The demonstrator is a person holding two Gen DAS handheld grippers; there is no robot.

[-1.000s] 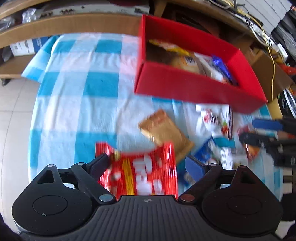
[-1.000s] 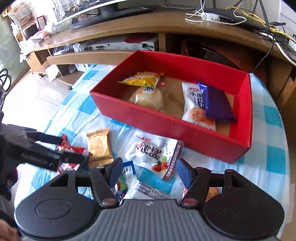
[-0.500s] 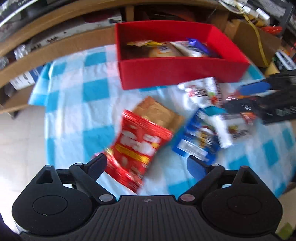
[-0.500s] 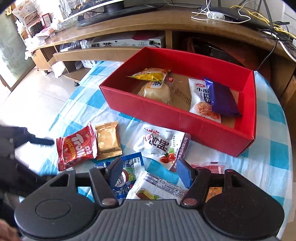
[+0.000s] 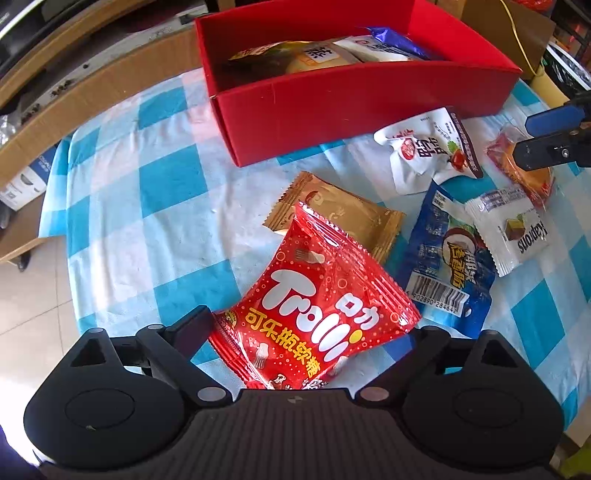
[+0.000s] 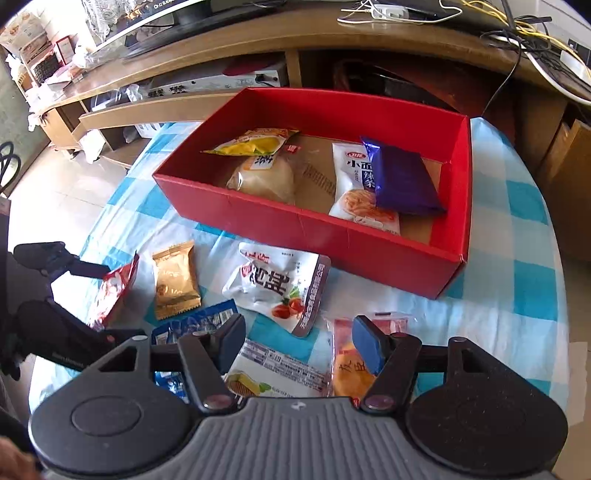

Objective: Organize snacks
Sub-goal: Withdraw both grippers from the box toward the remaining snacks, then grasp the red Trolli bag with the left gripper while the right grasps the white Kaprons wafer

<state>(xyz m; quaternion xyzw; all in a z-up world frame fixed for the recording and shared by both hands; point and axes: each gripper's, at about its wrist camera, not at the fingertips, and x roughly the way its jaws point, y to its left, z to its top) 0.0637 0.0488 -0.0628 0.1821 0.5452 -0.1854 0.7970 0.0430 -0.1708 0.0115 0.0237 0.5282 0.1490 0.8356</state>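
Blue-and-white checked tablecloth (image 6: 517,295) covers the table, tiled floor (image 6: 55,192) left, wooden TV shelf (image 6: 258,44) far; open red cardboard box (image 6: 369,236) holds some snacks, the rest lie loose near it; left gripper (image 5: 306,332) pinches the shiny red Trolli gummy packet (image 5: 314,306) above the cloth; right gripper (image 6: 299,343) gapes wide over the near packets.

beyond my blue-and-white checked tablecloth (image 6: 517,295) i see a long wooden shelf unit (image 6: 258,37), tangled cables (image 6: 517,33) on its top, and pale floor tiles (image 6: 55,184) at left.
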